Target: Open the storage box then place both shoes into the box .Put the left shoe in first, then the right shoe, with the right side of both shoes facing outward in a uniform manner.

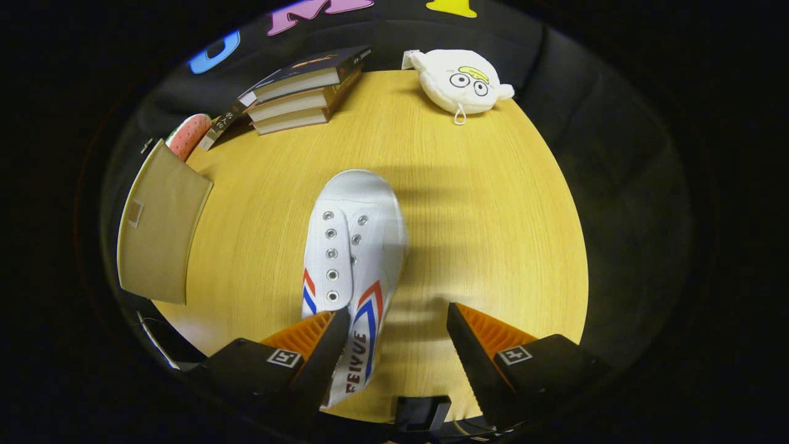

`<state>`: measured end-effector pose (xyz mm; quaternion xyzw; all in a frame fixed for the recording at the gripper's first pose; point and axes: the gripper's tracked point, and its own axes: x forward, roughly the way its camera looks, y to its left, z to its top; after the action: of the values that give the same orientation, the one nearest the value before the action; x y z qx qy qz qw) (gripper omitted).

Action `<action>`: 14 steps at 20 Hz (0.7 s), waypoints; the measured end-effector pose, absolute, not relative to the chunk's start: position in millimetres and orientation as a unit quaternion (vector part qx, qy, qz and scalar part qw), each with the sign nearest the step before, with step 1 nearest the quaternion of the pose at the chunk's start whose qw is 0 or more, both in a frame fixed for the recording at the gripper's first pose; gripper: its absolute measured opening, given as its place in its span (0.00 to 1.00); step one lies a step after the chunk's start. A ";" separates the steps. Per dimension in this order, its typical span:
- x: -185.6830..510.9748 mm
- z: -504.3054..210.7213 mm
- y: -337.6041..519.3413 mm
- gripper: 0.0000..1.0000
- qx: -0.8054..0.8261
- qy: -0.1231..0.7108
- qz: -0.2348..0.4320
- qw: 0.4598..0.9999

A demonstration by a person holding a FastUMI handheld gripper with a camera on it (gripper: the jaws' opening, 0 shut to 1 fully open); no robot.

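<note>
The gripper (394, 324) hung spread-fingered over the white shoe (354, 246) on the table (493, 216), its heel against the left finger; an off-centre squeeze risked twisting it away.

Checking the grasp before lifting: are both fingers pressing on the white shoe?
No: the gripper is open, and the white shoe lies beside the left finger only.

A white lace-less shoe (353, 259) with red and blue stripes lies on the table, toe pointing away, heel between the spread fingers
</note>
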<state>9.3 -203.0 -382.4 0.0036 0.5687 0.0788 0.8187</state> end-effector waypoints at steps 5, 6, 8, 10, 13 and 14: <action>10.0 -380.5 -178.9 0.40 0.066 0.570 0.088 0.814; 8.3 -382.4 -180.3 0.39 0.064 0.568 0.090 0.815; 10.5 -383.3 -180.0 0.34 0.074 0.567 0.088 0.816; 12.8 -381.2 -184.5 0.20 0.105 0.568 0.069 0.813; 6.9 -375.7 -180.2 0.05 0.152 0.575 0.052 0.803; 3.5 -374.8 -174.5 0.05 0.168 0.578 0.051 0.797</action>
<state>3.5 -174.5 -374.8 0.1675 0.5777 0.0512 0.7972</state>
